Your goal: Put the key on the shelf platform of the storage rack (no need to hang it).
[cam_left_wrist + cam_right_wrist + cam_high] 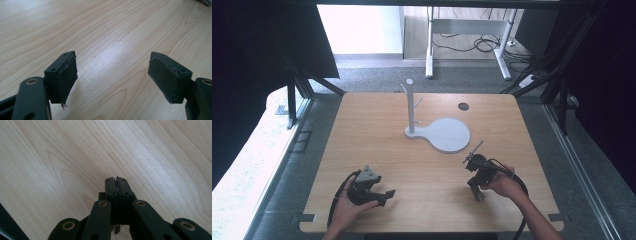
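Observation:
My left gripper rests low over the wooden table near the front left, held in a hand. In the left gripper view its two black jaws stand wide apart with bare wood between the pads; the gripper is open. My right gripper sits near the front right, pointing toward the person. In the right gripper view its jaws are pressed together with nothing between them; the gripper is shut.
A white stand with an upright post and short pegs rises from a round white base plate at the table's middle back. A small round hole lies in the tabletop at the back right. Dark frame struts flank the table.

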Motion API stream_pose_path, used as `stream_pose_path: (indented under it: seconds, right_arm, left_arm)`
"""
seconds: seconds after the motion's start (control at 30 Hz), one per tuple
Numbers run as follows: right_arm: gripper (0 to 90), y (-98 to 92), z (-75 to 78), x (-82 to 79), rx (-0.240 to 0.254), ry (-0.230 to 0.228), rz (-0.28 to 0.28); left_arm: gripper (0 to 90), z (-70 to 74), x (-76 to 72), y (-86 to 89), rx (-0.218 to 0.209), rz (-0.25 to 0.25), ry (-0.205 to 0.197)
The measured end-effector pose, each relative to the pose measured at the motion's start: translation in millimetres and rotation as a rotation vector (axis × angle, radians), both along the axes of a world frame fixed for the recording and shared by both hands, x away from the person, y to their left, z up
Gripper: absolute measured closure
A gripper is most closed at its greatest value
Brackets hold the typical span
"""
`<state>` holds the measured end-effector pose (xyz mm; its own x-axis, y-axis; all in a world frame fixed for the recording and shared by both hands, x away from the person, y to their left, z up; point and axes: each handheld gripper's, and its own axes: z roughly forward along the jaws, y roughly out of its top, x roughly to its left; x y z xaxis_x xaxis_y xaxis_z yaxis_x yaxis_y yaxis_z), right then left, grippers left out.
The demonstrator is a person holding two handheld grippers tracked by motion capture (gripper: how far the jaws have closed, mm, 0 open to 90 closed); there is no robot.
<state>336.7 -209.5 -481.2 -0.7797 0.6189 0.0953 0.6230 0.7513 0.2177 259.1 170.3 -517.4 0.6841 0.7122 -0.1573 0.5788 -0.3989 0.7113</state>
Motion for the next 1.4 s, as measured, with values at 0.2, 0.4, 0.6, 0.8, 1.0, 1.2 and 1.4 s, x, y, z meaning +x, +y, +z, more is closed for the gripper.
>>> stream_pose_path:
  seconds: [0.2, 0.4, 0.6, 0.8, 1.0, 1.2, 1.4]
  right_arm:
    - [90.0, -8.6, 14.8, 2.1, 0.015, -0.020, -0.019]
    - [90.0, -13.9, 28.2, 1.9, 0.016, -0.043, -0.032]
    - [90.0, -18.1, 45.4, 3.4, 0.027, -0.073, -0.035]
    - [90.0, -16.1, 52.9, 6.2, 0.023, -0.080, -0.035]
    - [90.0, -11.4, 57.9, 9.3, 0.023, -0.090, -0.024]
    - [90.0, -9.1, 61.3, 15.4, 0.028, -0.089, -0.026]
    - [90.0, -6.4, 64.3, 22.8, 0.039, -0.079, -0.027]
  left_arm:
    - [23.6, 0.3, 0.0, 0.2, 0.000, 0.000, -0.001]
    - [23.6, 0.4, -0.2, -0.2, -0.002, 0.002, -0.004]
    - [23.6, -0.6, 0.4, 0.1, 0.004, -0.003, 0.000]
    - [23.6, -0.1, 0.4, 0.5, 0.003, -0.003, -0.003]
    - [23.6, -0.2, 0.5, 0.6, 0.003, -0.004, -0.002]
    - [23.6, -0.1, 0.5, 0.7, 0.002, -0.002, -0.002]
    - [23.5, -2.3, 1.9, 1.8, 0.008, -0.002, 0.009]
